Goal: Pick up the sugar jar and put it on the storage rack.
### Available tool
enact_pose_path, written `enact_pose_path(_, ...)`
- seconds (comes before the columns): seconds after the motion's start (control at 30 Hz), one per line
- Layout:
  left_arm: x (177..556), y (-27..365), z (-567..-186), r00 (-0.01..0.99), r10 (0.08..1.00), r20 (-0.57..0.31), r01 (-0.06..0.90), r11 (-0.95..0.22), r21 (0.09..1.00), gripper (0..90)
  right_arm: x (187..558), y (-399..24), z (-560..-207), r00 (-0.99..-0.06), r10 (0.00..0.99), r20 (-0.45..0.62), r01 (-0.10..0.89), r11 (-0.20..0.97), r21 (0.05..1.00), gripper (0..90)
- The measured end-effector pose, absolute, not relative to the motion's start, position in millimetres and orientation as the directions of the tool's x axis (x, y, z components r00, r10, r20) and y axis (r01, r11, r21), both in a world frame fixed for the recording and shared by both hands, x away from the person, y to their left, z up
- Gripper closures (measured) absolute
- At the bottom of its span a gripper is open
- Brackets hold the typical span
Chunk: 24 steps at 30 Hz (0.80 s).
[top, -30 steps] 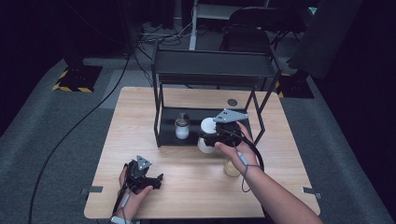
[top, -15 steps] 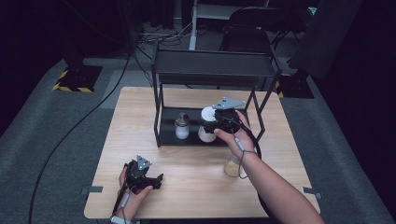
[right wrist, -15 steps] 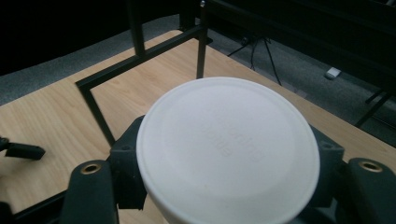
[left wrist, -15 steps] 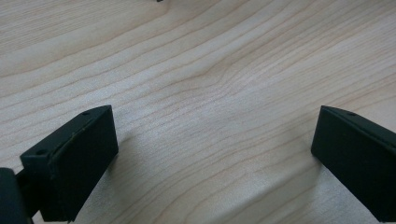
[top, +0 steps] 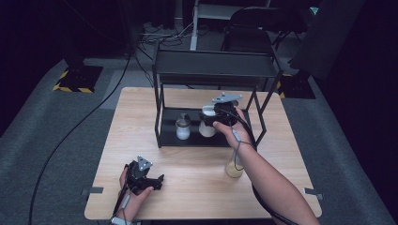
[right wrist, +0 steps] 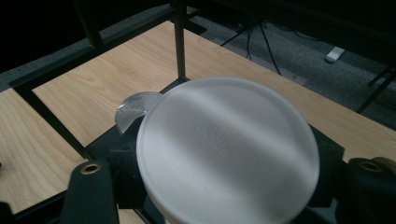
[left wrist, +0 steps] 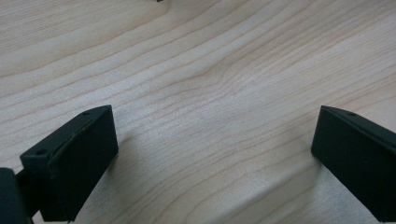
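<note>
My right gripper (top: 215, 118) is shut on a jar with a white lid (top: 207, 123), holding it over the lower shelf of a black two-tier rack (top: 213, 70). In the right gripper view the white lid (right wrist: 229, 140) sits between my two black jaws, with the right gripper (right wrist: 229, 191) closed on the jar just below it. Whether the jar rests on the shelf I cannot tell. A second jar with a metal lid (top: 182, 126) (right wrist: 135, 108) stands on the same shelf to its left. My left gripper (top: 157, 180) (left wrist: 215, 158) lies on the wooden table (top: 197, 187), open, with nothing between its fingers (left wrist: 70, 158).
A jar with yellowish contents (top: 233, 168) stands on the table under my right forearm. The rack's thin posts (right wrist: 180, 42) frame the shelf opening. Grey carpet, cables and a dark chair lie beyond the table.
My right gripper has carried the white-lidded jar away from the person, from in front of the rack in over the lower shelf beside the other jar. The left gripper has stayed put.
</note>
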<state>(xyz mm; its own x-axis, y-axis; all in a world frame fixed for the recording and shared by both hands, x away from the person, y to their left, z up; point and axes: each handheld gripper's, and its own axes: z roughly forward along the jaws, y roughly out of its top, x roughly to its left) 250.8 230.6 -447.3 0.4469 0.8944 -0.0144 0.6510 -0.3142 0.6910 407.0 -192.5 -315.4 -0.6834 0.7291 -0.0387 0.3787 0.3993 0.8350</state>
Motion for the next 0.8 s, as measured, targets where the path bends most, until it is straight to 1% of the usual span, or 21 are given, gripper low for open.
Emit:
enact_pose_path(0.4,250.8,230.7,-447.3,0.446,0.895,-0.015,0.651,-0.313,0.691,0.5,430.4,-190.1,-327.9,-0.664,0.747,-0.020,0.425,0.400,0.812,33.5)
enact_pose_path(0.8,250.7,230.6,-447.4,0.446,0.895,-0.016,0.651,-0.312,0.691,0.5,440.2,-187.9,-337.4,-0.650,0.760,-0.019,0.459,0.412,0.787,33.5)
